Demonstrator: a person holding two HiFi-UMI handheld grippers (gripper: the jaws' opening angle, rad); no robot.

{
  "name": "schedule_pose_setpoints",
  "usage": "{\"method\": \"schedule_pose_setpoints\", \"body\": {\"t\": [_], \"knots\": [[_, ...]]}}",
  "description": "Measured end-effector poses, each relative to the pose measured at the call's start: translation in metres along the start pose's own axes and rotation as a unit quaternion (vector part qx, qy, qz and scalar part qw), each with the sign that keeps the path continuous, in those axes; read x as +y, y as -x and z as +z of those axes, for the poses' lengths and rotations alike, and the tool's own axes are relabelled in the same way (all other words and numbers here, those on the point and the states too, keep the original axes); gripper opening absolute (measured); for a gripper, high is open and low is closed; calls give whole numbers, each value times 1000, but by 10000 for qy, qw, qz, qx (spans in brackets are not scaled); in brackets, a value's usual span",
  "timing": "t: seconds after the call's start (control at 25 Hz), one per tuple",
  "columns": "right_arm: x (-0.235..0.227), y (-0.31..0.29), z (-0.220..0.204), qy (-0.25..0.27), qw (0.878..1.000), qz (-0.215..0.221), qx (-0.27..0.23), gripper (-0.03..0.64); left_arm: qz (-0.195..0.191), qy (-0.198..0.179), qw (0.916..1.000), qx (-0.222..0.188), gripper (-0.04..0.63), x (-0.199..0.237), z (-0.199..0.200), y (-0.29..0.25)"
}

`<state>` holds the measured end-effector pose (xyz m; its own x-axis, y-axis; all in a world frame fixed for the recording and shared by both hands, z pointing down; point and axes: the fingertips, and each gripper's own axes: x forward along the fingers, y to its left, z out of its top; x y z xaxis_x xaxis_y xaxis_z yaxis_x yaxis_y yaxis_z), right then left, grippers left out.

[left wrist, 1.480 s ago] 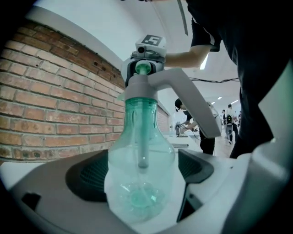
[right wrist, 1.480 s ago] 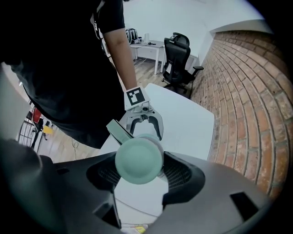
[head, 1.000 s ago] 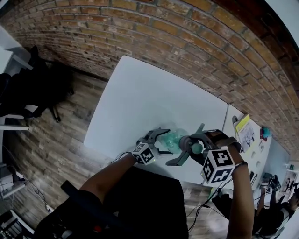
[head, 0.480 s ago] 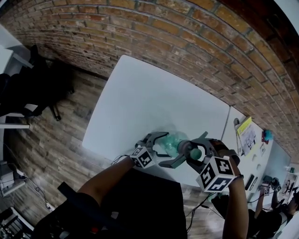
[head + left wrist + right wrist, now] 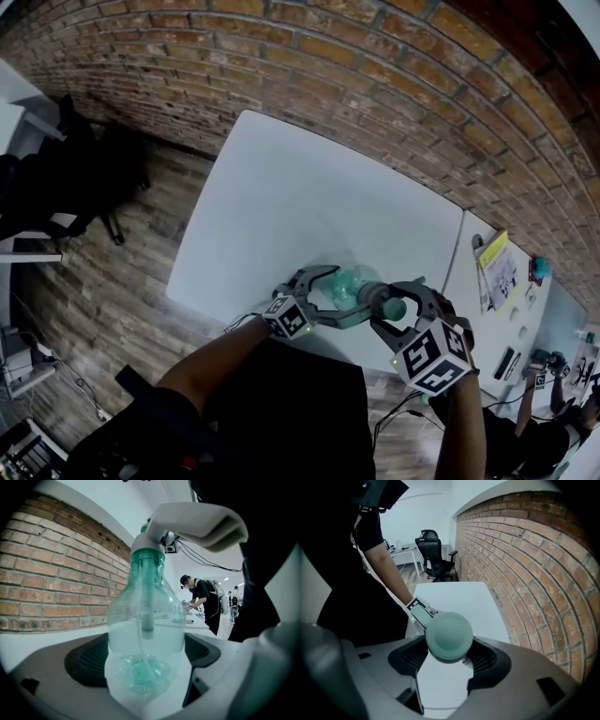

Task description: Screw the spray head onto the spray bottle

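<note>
Low in the middle of the head view, my left gripper [image 5: 339,291] is clamped around the belly of the spray bottle [image 5: 145,634]. My right gripper [image 5: 392,302] is closed on the spray head [image 5: 449,637], which sits on the bottle's neck just above the near edge of the table [image 5: 309,197]. I judge the screwing-on is in hand: next I'd brace the bottle and twist the head squarely on the thread until its collar seats.

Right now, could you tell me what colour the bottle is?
The bottle is clear pale green; left gripper view.
</note>
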<state>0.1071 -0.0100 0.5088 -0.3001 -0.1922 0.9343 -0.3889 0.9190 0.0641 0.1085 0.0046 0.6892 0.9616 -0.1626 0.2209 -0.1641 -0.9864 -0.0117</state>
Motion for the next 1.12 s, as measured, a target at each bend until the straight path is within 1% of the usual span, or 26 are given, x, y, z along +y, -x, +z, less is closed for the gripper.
{"method": "schedule_pose_setpoints", "body": {"t": [0.12, 0.2, 0.28, 0.36, 0.44, 0.52, 0.6, 0.68, 0.76, 0.84, 0.88, 0.96, 1.04, 1.12], "knots": [[-1, 2, 1, -72, 9999, 24, -140, 262, -14, -12, 10000, 8, 491, 1, 0, 0], [0, 7, 0, 101, 9999, 57, -95, 262, -16, -11, 10000, -10, 491, 1, 0, 0], [3, 15, 0, 592, 9982, 117, 61, 262, -20, -6, 10000, -25, 491, 0, 0, 0], [5, 24, 1, 1271, 9915, 195, 208, 262, -37, -19, 10000, -14, 491, 1, -1, 0], [3, 30, 5, 1947, 9802, 185, 322, 263, -62, -37, 10000, -2, 491, 1, -2, 0], [1, 32, 11, 2562, 9654, 204, 446, 264, -72, -47, 10000, 4, 491, 1, -2, 0], [7, 29, 13, 3058, 9490, 429, 627, 264, -73, -53, 10000, 9, 491, 1, -2, 0], [14, 23, 12, 3437, 9329, 697, 822, 262, -77, -54, 10000, 6, 491, 1, -1, 0], [17, 14, 8, 3748, 9186, 826, 944, 262, -87, -53, 9999, 5, 491, 0, -1, 0], [18, 6, 4, 3911, 9108, 852, 1011, 261, -90, -45, 9999, 8, 491, 0, -1, 0], [18, 4, 3, 3926, 9098, 866, 1032, 261, -85, -37, 10000, 4, 491, 0, -1, 0], [18, 3, 3, 3815, 9139, 920, 1034, 261, -73, -28, 10000, -17, 491, 1, 0, -1], [15, 3, 3, 3578, 9246, 869, 974, 261, -67, -32, 10000, -35, 491, 2, 0, -2], [12, 3, 3, 3256, 9385, 782, 845, 261, -67, -30, 10000, -34, 491, 1, -1, -1]]}}
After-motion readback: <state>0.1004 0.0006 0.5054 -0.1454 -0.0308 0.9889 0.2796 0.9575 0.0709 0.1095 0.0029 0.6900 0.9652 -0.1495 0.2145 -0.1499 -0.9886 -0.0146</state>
